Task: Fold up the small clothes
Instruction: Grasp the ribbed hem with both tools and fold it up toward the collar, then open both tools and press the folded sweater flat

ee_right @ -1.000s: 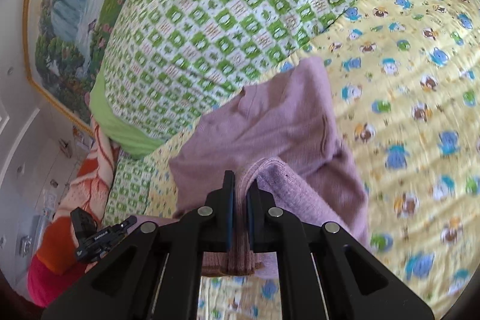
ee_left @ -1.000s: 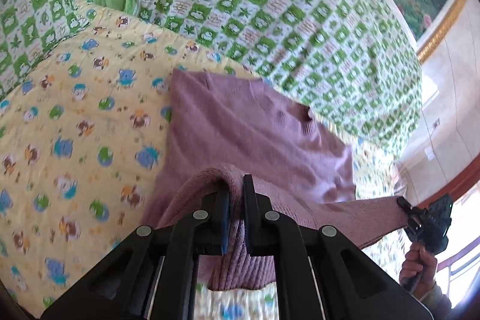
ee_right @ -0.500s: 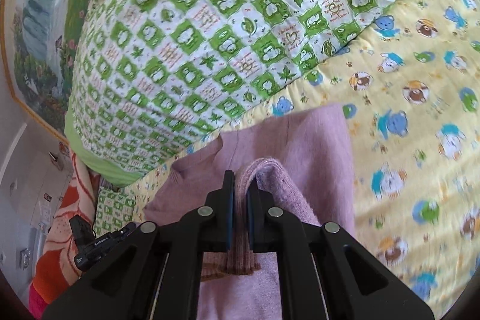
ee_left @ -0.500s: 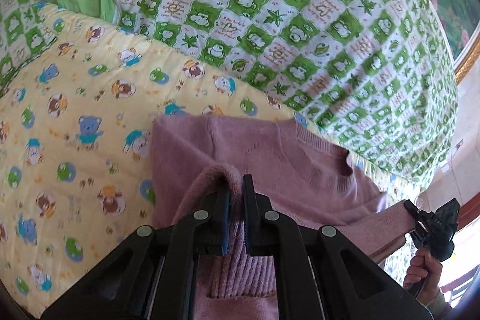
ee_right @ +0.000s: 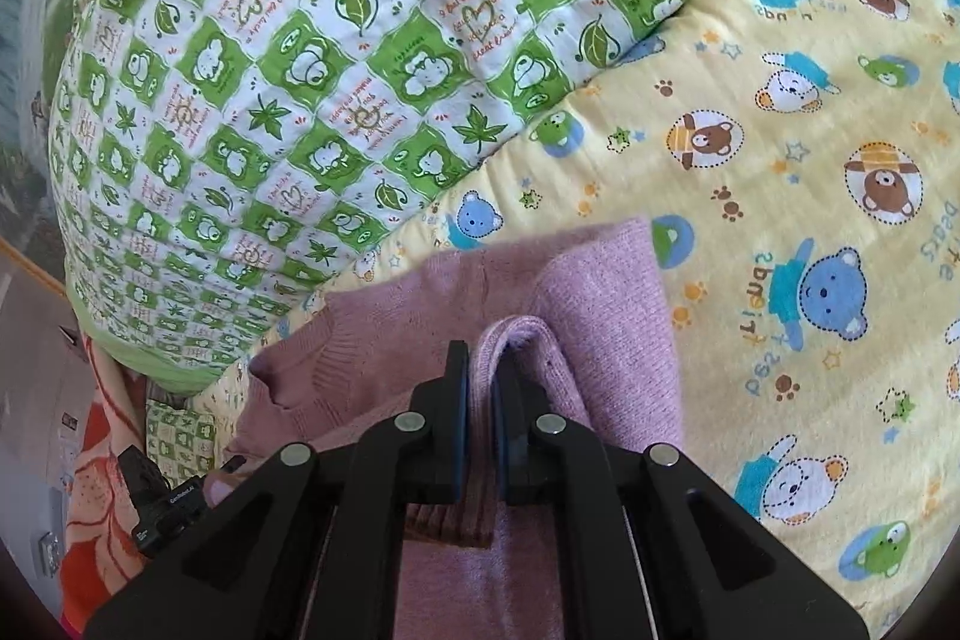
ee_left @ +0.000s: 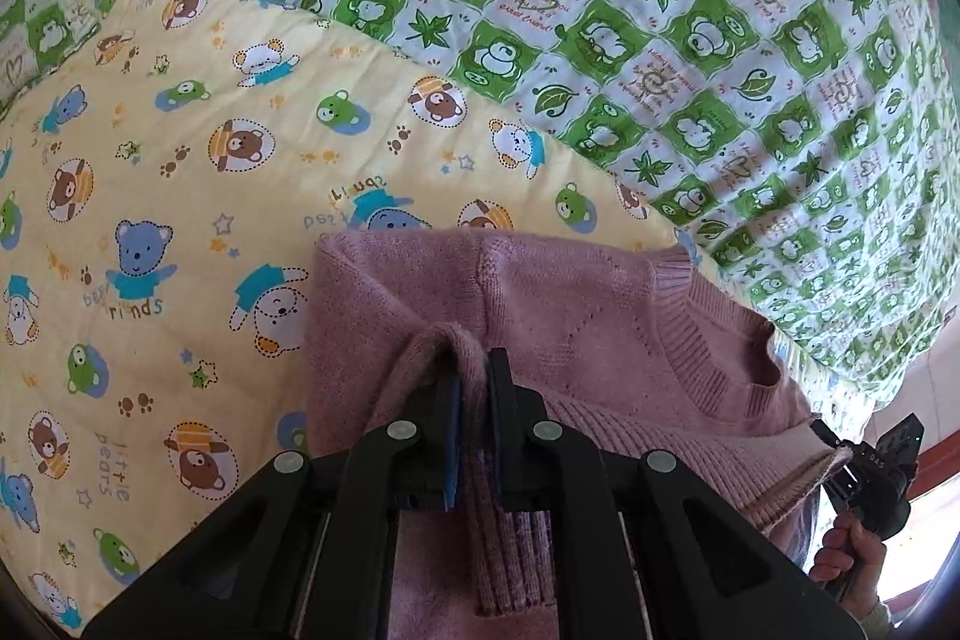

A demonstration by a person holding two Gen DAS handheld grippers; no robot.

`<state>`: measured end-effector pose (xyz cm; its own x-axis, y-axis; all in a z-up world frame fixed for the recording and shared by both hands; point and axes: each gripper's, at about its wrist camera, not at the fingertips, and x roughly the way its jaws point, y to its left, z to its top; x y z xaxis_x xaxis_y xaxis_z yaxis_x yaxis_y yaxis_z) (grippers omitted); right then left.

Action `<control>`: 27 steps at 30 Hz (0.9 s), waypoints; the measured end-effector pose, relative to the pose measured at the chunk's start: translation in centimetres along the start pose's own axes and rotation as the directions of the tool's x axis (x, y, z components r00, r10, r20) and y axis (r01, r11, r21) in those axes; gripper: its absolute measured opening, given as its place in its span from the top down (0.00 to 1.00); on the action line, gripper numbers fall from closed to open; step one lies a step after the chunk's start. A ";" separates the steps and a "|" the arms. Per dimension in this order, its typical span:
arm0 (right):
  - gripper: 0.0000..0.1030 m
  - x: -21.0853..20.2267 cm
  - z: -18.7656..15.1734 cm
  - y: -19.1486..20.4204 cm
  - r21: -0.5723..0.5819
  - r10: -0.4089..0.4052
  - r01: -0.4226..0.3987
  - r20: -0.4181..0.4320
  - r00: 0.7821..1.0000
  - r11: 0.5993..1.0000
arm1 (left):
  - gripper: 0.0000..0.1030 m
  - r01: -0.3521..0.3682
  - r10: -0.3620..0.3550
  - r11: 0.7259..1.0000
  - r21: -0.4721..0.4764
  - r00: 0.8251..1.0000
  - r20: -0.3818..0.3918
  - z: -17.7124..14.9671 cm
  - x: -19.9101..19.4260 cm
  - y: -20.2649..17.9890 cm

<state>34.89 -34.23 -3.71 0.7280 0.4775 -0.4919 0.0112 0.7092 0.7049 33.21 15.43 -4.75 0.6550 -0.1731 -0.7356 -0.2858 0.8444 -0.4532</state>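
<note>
Clearly, the pink sweater (ee_left: 576, 316) lies on the yellow bear sheet (ee_left: 180, 196), its collar toward the green checked quilt (ee_left: 690, 40). The left gripper (ee_left: 472, 370) is closed on a pinch of the ribbed hem, and the right gripper (ee_right: 478, 370) clamps another hem pinch, probably so that both corners travel together toward the collar and the fold stays even.

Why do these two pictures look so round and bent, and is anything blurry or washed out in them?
Left wrist view: fisheye lens bows the green checked quilt and darkens the corners; window light at lower right is blown out white. Right wrist view: same bulging; the pink sweater and bear-print sheet look sharp, evenly daylit, with soft shadows.
</note>
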 end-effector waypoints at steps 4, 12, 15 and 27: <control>0.89 0.0 0.4 0.1 0.010 -0.006 0.006 -0.019 1.000 1.000 | 0.79 0.020 -0.020 1.000 0.009 1.000 0.000 0.0 -2.2 -0.6; 0.44 -4.7 -0.2 2.0 -0.060 -0.011 0.015 0.065 0.998 0.998 | 0.46 0.087 -0.095 0.989 0.116 0.993 0.063 -2.6 -9.5 -2.6; 0.44 -6.0 -1.5 3.5 -0.140 0.011 -0.004 0.050 0.999 0.990 | 0.46 0.195 -0.190 0.963 0.188 0.981 -0.043 -5.3 -9.3 -4.9; 0.44 2.6 -8.9 10.7 -0.541 0.001 -0.204 -0.351 0.936 0.816 | 0.55 0.150 -0.046 0.888 0.434 0.969 -0.242 -8.7 1.9 -11.2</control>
<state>30.79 -20.79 -2.02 0.4414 0.6299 -0.6390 -0.5104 0.7620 0.3985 31.58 1.24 -5.47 0.4787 -0.3293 -0.8139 0.1479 0.9440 -0.2949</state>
